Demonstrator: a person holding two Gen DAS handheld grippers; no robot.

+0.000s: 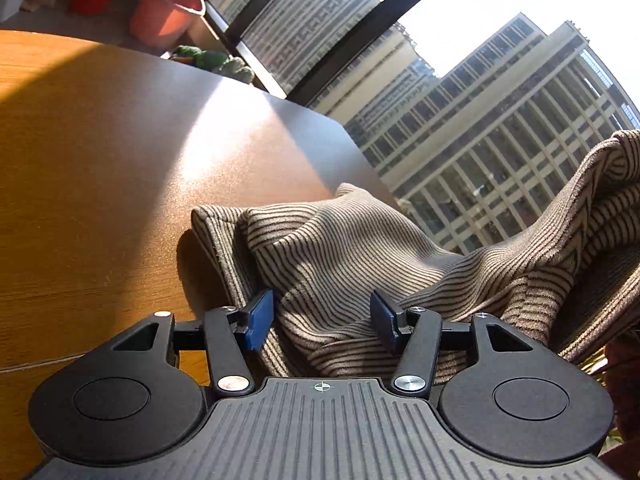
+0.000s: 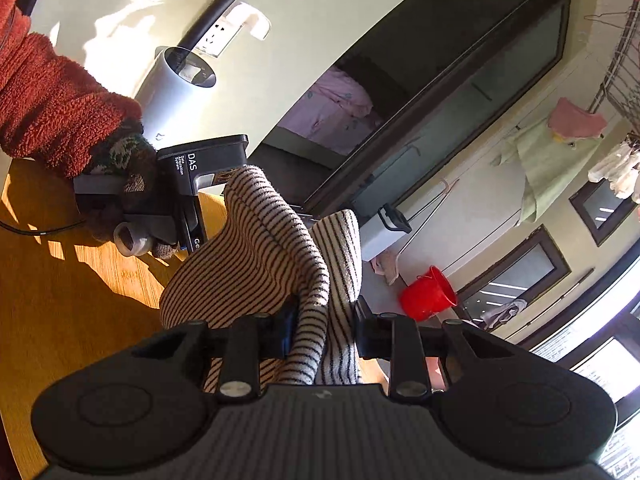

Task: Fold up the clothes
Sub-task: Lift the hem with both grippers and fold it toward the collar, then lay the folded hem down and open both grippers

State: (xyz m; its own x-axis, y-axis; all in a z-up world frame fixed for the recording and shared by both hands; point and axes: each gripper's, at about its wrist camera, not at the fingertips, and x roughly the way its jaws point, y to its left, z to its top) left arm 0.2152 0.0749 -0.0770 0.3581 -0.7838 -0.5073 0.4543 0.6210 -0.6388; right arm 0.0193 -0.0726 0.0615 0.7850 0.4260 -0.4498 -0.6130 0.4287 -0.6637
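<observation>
Left claw (image 1: 322, 320) spread over striped garment (image 1: 340, 248); right claw (image 2: 322, 332) pinching it.

Left gripper (image 1: 322, 320) jaws apart, right gripper (image 2: 320, 330) clamped — red-sleeved arm (image 2: 52, 104) raised

1. A striped garment (image 2: 276, 240) is seen bunched and lifted between the right tongs (image 2: 324, 332), gripped by them.
2. The wooden table (image 2: 60, 300) is seen at left.
3. The left tongs device (image 2: 192, 184) is held by an orange-sleeved hand (image 2: 120, 168).
4. A red bucket (image 2: 428, 294) is seen beyond.
</observation>
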